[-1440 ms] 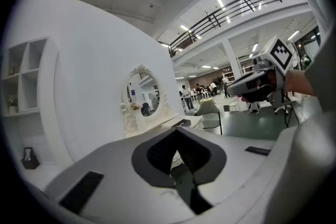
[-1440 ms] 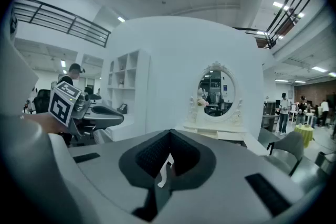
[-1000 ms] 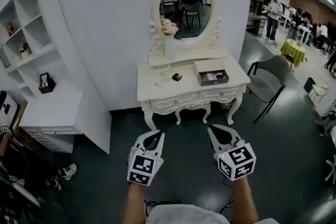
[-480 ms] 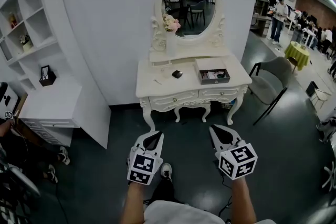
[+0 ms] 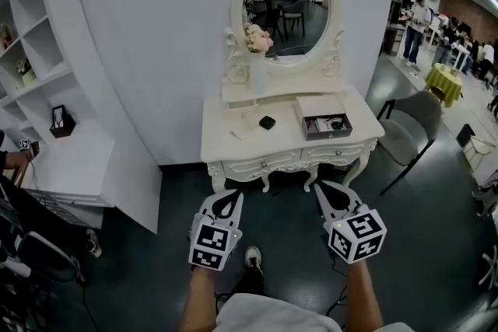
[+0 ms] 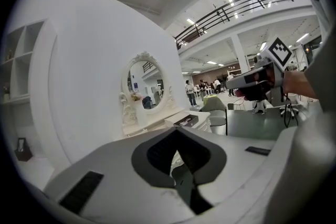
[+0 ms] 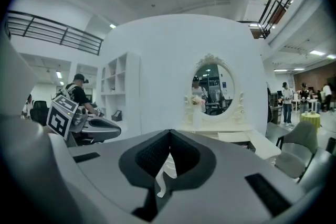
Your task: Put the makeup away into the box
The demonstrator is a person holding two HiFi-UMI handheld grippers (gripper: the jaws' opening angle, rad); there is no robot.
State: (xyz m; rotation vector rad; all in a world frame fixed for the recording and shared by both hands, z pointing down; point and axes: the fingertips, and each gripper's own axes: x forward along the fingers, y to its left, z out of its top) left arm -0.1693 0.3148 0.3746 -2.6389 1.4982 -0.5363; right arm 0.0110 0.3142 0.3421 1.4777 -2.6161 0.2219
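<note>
A white vanity table (image 5: 233,155) stands against the wall ahead. On its right side lies an open box (image 5: 327,124) with makeup inside, also seen in the left gripper view as the box (image 6: 187,121). A small black compact (image 5: 267,122) and a thin stick-like item (image 5: 234,135) lie on the tabletop left of the box. My left gripper (image 5: 229,196) and right gripper (image 5: 324,187) are held side by side over the dark floor, short of the table. Both are shut and hold nothing. Each appears in the other's view: right gripper (image 6: 252,79), left gripper (image 7: 100,129).
An oval mirror (image 5: 286,0) and a vase of flowers (image 5: 257,62) stand at the table's back. A white shelf unit (image 5: 54,66) is at the left, a grey chair (image 5: 408,130) at the right. People stand far off at the back right.
The vanity table has come nearer and sits larger in the head view. Both grippers went forward with me and stayed shut.
</note>
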